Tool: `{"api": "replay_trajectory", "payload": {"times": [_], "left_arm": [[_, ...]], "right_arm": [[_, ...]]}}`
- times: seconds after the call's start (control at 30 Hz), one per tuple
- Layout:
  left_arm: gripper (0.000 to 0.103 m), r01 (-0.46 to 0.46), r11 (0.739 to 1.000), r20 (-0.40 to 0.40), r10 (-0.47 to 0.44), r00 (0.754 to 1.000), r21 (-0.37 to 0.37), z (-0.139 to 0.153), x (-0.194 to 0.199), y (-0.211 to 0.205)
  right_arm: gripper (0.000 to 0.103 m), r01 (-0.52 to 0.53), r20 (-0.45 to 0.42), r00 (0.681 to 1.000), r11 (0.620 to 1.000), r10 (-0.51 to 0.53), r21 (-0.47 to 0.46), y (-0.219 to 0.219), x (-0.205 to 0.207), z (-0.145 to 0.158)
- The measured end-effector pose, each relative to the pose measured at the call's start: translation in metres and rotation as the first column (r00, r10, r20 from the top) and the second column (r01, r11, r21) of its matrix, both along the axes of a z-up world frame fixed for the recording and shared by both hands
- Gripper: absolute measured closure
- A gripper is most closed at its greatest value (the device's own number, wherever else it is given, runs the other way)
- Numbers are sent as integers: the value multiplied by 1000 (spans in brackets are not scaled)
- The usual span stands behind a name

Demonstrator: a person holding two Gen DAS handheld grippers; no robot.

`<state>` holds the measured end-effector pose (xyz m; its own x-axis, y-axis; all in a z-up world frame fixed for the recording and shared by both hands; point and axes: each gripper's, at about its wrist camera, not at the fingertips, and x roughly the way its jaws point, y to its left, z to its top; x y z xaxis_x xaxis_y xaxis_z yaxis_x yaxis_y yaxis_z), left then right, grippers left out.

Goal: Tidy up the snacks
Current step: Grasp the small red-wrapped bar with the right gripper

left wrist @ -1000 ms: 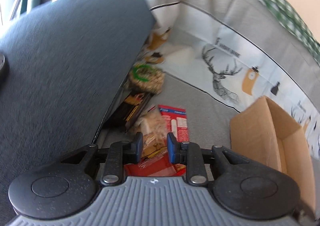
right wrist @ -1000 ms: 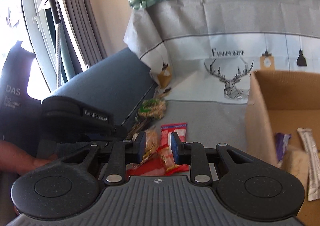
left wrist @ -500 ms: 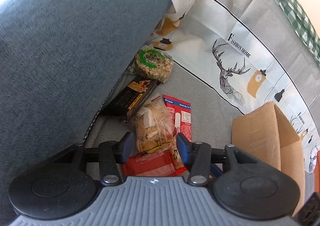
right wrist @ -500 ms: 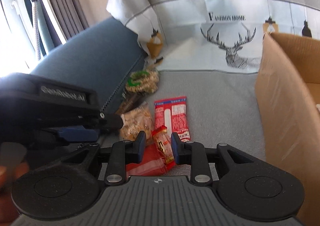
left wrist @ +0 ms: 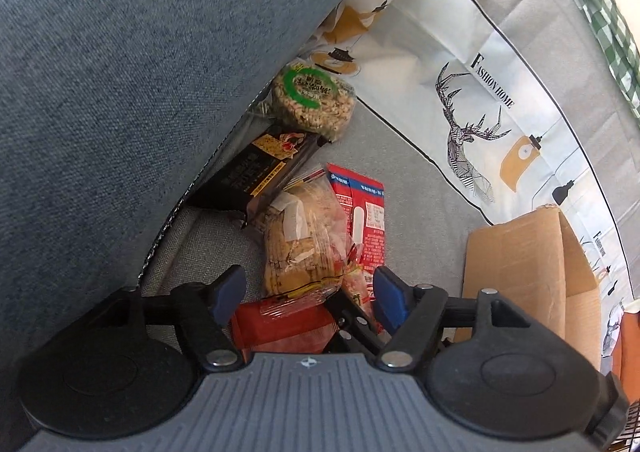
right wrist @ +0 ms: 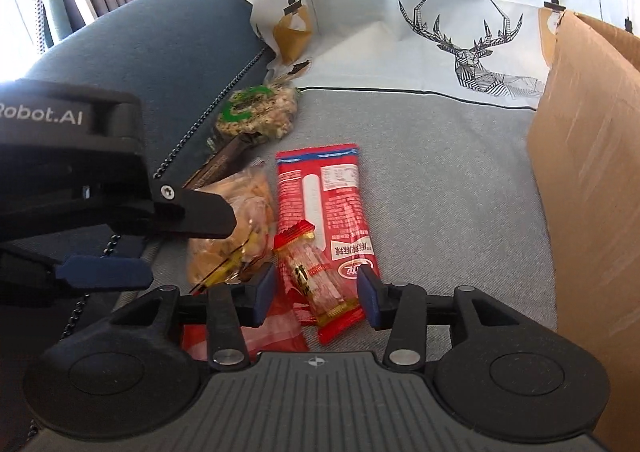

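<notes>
The snacks lie in a cluster on the sofa seat (right wrist: 440,180), against the armrest (right wrist: 160,36) to their left. The rice cake (right wrist: 256,112) lies farthest back, the long packet (right wrist: 332,204) beside the cracker bag (right wrist: 236,228), the small packet (right wrist: 316,272) nearest. The cardboard box (right wrist: 592,156) stands well right.

The dark snack bar (left wrist: 264,172) lies partly tucked under the blue cushion (left wrist: 140,72), so its far end is hidden; in the right wrist view only a sliver of it (right wrist: 228,156) shows below the round rice cake (right wrist: 256,112). The cardboard box (right wrist: 592,180) is cut off by the picture's right edge, its inside unseen. The left gripper (right wrist: 188,244) covers part of the clear cracker bag (right wrist: 236,236). The print on the red packet (right wrist: 328,204) is too small to read.
</notes>
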<state>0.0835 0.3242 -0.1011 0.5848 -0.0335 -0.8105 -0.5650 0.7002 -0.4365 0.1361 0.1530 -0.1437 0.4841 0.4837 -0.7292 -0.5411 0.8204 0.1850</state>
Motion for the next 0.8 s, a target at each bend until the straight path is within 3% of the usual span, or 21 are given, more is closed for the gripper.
{"api": "replay_trajectory", "payload": {"times": [0.27, 0.3, 0.37, 0.43, 0.57, 0.63, 0.8], "left_arm": [[24, -10, 999, -39, 9, 999, -39, -15, 14, 6], [25, -9, 999, -45, 7, 999, -36, -16, 17, 6], [26, 0, 1000, -53, -1, 999, -28, -18, 19, 5], [32, 16, 1000, -57, -17, 998, -19, -18, 21, 4], [44, 58, 998, -59, -56, 997, 30, -14, 22, -2], [55, 76, 996, -63, -73, 995, 50, -12, 21, -4], [58, 107, 991, -68, -102, 992, 78, -7, 13, -8]], "right_arm": [[58, -20, 41, 999, 999, 22, -47, 4, 0, -3], [60, -29, 47, 998, 998, 31, -53, 5, -1, -3], [74, -52, 56, 997, 997, 55, -58, 6, -3, -3], [84, -68, 74, 995, 996, 72, -59, 7, -6, -1], [86, -70, 98, 992, 995, 77, -75, 3, -9, -1], [86, -66, 107, 991, 994, 76, -89, -1, -11, -1], [86, -76, 99, 991, 990, 88, -118, -9, -22, -2]]}}
